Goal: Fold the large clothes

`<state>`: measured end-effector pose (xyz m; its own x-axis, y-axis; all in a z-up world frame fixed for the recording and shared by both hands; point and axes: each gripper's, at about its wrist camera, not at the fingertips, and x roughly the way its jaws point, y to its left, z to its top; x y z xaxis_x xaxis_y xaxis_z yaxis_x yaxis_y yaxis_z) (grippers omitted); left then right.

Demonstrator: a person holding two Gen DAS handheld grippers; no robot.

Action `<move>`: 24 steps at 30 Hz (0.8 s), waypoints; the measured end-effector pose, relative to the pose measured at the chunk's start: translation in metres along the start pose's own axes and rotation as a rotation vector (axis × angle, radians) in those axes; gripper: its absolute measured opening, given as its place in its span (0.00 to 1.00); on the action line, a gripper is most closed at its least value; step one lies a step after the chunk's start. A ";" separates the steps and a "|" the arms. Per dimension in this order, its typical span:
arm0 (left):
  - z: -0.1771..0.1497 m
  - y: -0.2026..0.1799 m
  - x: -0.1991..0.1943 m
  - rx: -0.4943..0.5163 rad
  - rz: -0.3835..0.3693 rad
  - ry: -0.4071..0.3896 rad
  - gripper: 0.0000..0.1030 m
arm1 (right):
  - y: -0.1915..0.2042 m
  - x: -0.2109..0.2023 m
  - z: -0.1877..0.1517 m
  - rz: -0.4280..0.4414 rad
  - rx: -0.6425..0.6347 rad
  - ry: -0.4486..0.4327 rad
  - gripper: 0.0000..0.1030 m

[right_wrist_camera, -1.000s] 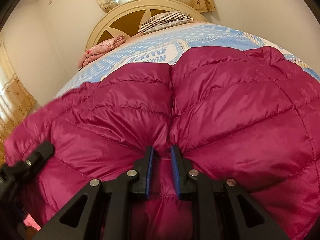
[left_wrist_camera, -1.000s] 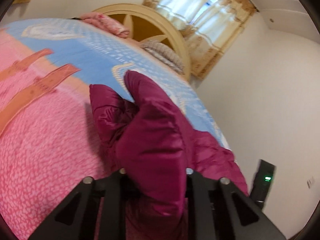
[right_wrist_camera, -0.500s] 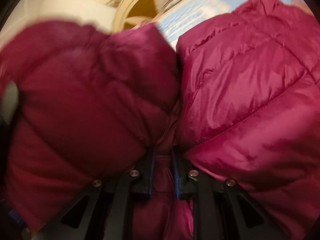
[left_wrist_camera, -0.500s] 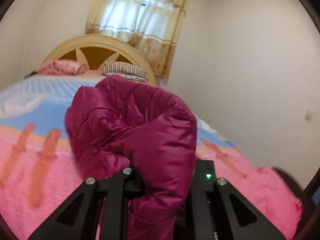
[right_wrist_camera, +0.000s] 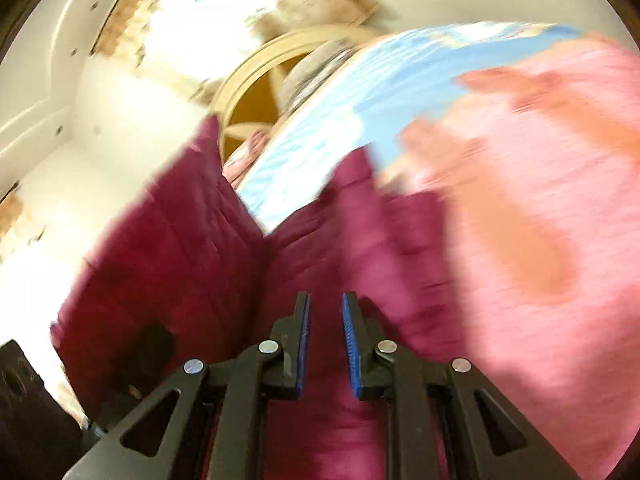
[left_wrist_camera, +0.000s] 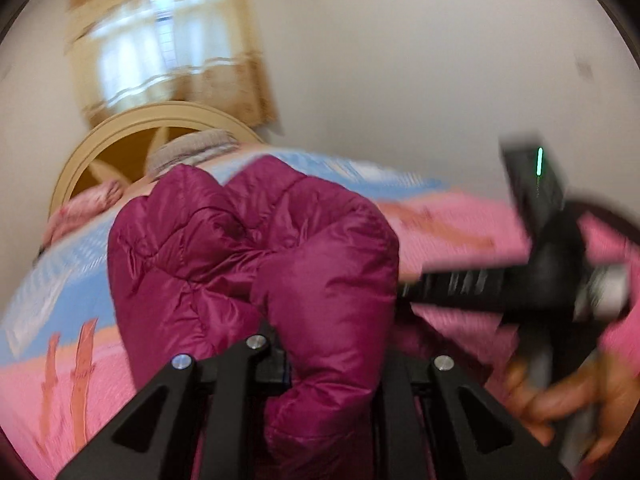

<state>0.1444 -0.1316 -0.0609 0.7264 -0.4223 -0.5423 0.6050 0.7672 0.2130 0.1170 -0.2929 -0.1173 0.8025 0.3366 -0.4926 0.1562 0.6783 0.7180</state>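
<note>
The left tool (left_wrist_camera: 328, 364) is clamped on a thick bunch of the magenta puffer jacket (left_wrist_camera: 256, 264); the quilted fabric bulges up between and over its black fingers, hiding the pads and filling the near middle of the left wrist view. The bunch is held above the bed (left_wrist_camera: 52, 380), whose cover is pink near the camera and light blue farther off.

In the right wrist view the right tool (right_wrist_camera: 325, 340) has its blue-padded fingers (right_wrist_camera: 349, 332) parted by a narrow gap. Jacket fabric (right_wrist_camera: 180, 264) lies under and ahead of them, but blur leaves it unclear whether any of it is pinched between the pads, so the grip cannot be told. The jacket spreads to the left and centre of that view, with the pink part of the bed cover (right_wrist_camera: 540, 240) to the right.

Seen from the left wrist, the right tool's black body (left_wrist_camera: 532, 276) with a green light crosses the right side, and the person's right hand (left_wrist_camera: 560, 396) grips its handle at the near right.

At the far end stand a cream arched headboard (left_wrist_camera: 132, 140), a striped pillow (left_wrist_camera: 192, 152) and a folded pink cloth (left_wrist_camera: 80, 208). A curtained window (left_wrist_camera: 160, 52) is above the headboard. Both views are motion-blurred.
</note>
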 end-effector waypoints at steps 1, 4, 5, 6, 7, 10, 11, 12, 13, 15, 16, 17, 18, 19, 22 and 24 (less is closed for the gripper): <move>-0.003 -0.013 0.011 0.038 0.004 0.033 0.14 | -0.007 -0.007 -0.002 -0.017 0.008 -0.012 0.17; -0.016 -0.041 0.033 0.122 0.007 0.076 0.14 | -0.023 -0.020 -0.002 -0.040 0.026 -0.031 0.17; -0.019 -0.045 0.035 0.135 0.008 0.077 0.14 | -0.027 -0.022 -0.001 -0.044 0.030 -0.030 0.17; -0.025 -0.049 0.039 0.151 0.010 0.078 0.14 | -0.031 -0.025 0.000 -0.045 0.031 -0.025 0.17; -0.028 -0.051 0.042 0.158 0.013 0.077 0.14 | -0.032 -0.023 0.007 -0.041 0.030 -0.022 0.18; -0.035 -0.049 0.047 0.159 -0.002 0.084 0.13 | -0.039 -0.030 0.011 -0.018 0.041 -0.032 0.39; -0.035 -0.046 0.047 0.148 -0.016 0.089 0.13 | -0.041 -0.032 0.010 -0.004 0.046 -0.041 0.54; -0.034 -0.043 0.043 0.136 -0.028 0.089 0.13 | -0.042 -0.036 0.016 0.011 0.049 -0.059 0.60; -0.035 -0.041 0.041 0.125 -0.039 0.087 0.13 | -0.040 -0.039 0.024 0.032 0.041 -0.073 0.60; -0.035 -0.038 0.034 0.105 -0.059 0.073 0.13 | -0.023 -0.035 0.037 0.062 0.000 -0.071 0.60; -0.036 -0.035 0.030 0.089 -0.068 0.061 0.13 | -0.014 -0.030 0.043 0.057 -0.026 -0.060 0.60; -0.037 -0.035 0.027 0.080 -0.072 0.050 0.14 | -0.006 -0.020 0.053 0.039 -0.064 -0.045 0.60; -0.036 -0.029 0.021 0.057 -0.079 0.019 0.14 | 0.003 -0.008 0.061 0.029 -0.106 -0.022 0.60; -0.037 -0.025 0.013 0.036 -0.088 -0.014 0.14 | 0.010 0.004 0.066 0.023 -0.137 0.005 0.59; -0.045 -0.014 -0.012 -0.005 -0.109 -0.100 0.14 | 0.030 0.054 0.068 0.017 -0.208 0.175 0.12; -0.051 -0.014 -0.022 0.024 -0.094 -0.126 0.14 | 0.042 0.075 0.060 0.102 -0.204 0.236 0.06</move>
<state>0.1037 -0.1080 -0.0938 0.7004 -0.5503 -0.4546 0.6788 0.7104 0.1859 0.2183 -0.2785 -0.0941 0.6485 0.5354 -0.5411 -0.0556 0.7422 0.6678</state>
